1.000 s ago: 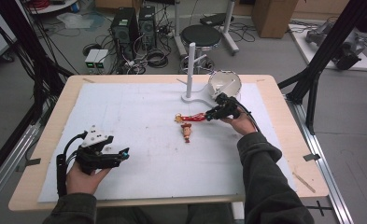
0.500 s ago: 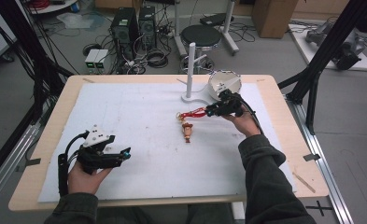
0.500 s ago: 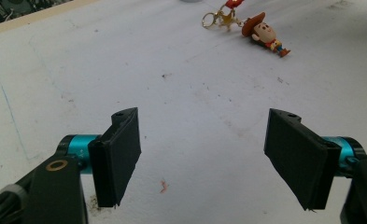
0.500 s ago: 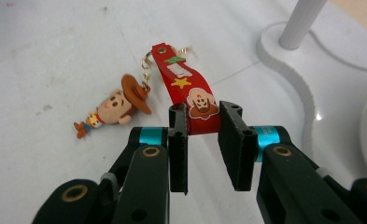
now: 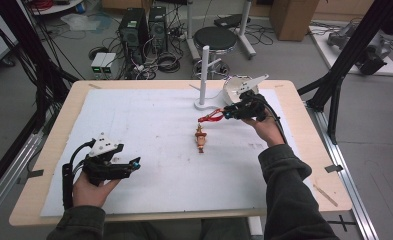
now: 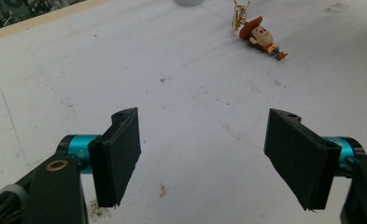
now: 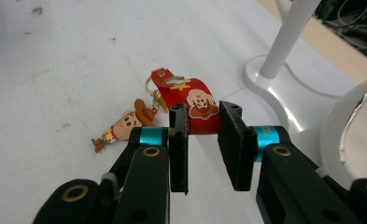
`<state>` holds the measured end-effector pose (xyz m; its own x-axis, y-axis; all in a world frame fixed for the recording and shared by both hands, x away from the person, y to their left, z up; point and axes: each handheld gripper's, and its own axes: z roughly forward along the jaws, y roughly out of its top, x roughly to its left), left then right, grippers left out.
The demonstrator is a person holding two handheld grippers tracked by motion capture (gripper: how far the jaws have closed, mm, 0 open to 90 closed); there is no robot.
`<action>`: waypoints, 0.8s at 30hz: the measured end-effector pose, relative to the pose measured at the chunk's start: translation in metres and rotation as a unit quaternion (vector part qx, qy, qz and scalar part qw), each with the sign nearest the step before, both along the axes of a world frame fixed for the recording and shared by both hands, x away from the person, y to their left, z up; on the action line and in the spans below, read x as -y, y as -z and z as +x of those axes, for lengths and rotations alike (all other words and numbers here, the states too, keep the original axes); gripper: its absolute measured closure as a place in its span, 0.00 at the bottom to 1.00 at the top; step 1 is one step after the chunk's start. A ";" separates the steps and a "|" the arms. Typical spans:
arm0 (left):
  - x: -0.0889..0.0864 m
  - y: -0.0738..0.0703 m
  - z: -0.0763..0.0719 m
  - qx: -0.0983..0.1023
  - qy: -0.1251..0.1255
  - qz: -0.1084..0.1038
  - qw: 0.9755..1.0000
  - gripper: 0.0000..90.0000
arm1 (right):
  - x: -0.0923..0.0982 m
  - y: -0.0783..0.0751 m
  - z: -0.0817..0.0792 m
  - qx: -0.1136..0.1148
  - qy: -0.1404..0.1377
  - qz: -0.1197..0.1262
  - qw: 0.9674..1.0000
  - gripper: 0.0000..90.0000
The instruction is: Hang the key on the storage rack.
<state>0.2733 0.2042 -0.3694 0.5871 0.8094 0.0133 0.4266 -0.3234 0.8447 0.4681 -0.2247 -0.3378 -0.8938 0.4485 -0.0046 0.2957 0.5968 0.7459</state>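
Since the earlier frames the right gripper point(image 7: 203, 135) has risen off the white mat point(image 5: 149, 125), taking the red strap point(image 7: 190, 105) up with it, while the left gripper point(image 5: 134, 164) has kept its place at the near left.

In the right gripper view the two black jaws stand closed onto the red strap, which carries a printed cartoon face and a yellow star; the strap's near end sits clamped between the pads and the rest juts out beyond them. From the strap's far end a gold chain point(image 7: 149, 95) runs down to the small cowboy figure point(image 7: 125, 123), which lies on the mat with its brown hat toward the chain. In the high view the strap point(image 5: 211, 117) sticks out to the left of the right gripper point(image 5: 226, 114), and the figure point(image 5: 200, 139) lies on the mat a little nearer and to the left, at about the middle of the table.

Just beyond the right gripper stand a white post on a round base point(image 5: 204, 75) and a white bowl point(image 5: 231, 87), both at the far side of the mat.

The left gripper's jaws are spread wide with nothing between them, held over bare mat; in the left gripper view the cowboy figure point(image 6: 263, 37) lies well off.
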 end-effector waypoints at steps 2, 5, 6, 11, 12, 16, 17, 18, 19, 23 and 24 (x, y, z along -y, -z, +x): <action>0.000 -0.001 0.000 0.001 0.000 -0.002 1.000 0.30 | -0.001 -0.009 -0.001 0.006 -0.001 0.000 1.000 0.82; -0.001 -0.001 0.000 0.001 -0.001 -0.001 1.000 0.30 | -0.003 -0.019 -0.001 0.015 -0.004 -0.002 1.000 0.83; -0.001 -0.001 0.000 0.002 -0.001 -0.002 1.000 0.30 | -0.005 -0.023 -0.001 0.019 -0.007 -0.005 1.000 0.83; -0.001 -0.001 0.000 0.003 -0.001 -0.002 1.000 0.30 | -0.010 -0.039 -0.001 0.033 -0.012 -0.004 0.999 0.83; -0.001 -0.001 0.000 0.004 0.000 -0.002 1.000 0.30 | -0.012 -0.042 0.000 0.036 -0.012 -0.004 0.999 0.83; -0.002 -0.001 0.000 0.003 0.000 -0.002 1.000 0.30 | -0.016 -0.054 0.002 0.047 -0.017 -0.003 0.999 0.83; -0.002 -0.001 0.000 0.004 0.001 0.000 1.000 0.30 | -0.017 -0.058 0.003 0.049 -0.018 -0.004 0.999 0.83; -0.002 -0.001 0.000 0.004 -0.001 -0.006 1.000 0.30 | -0.019 -0.061 0.004 0.055 -0.020 -0.004 0.998 0.83; -0.002 -0.001 0.000 0.005 -0.002 -0.006 1.000 0.30 | -0.020 -0.064 0.005 0.056 -0.019 -0.007 0.998 0.83; -0.003 -0.002 0.000 0.005 -0.003 -0.007 1.000 0.30 | -0.027 -0.073 0.011 0.064 -0.020 -0.007 0.998 0.83; -0.004 -0.002 0.000 0.006 -0.004 -0.007 1.000 0.30 | -0.027 -0.073 0.011 0.064 -0.020 -0.007 0.998 0.83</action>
<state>0.2731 0.2077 -0.3675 0.5809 0.8139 0.0079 0.4192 -0.3075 0.8542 0.4791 -0.1979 -0.2646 -0.9028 0.4113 -0.1254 0.1747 0.6173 0.7671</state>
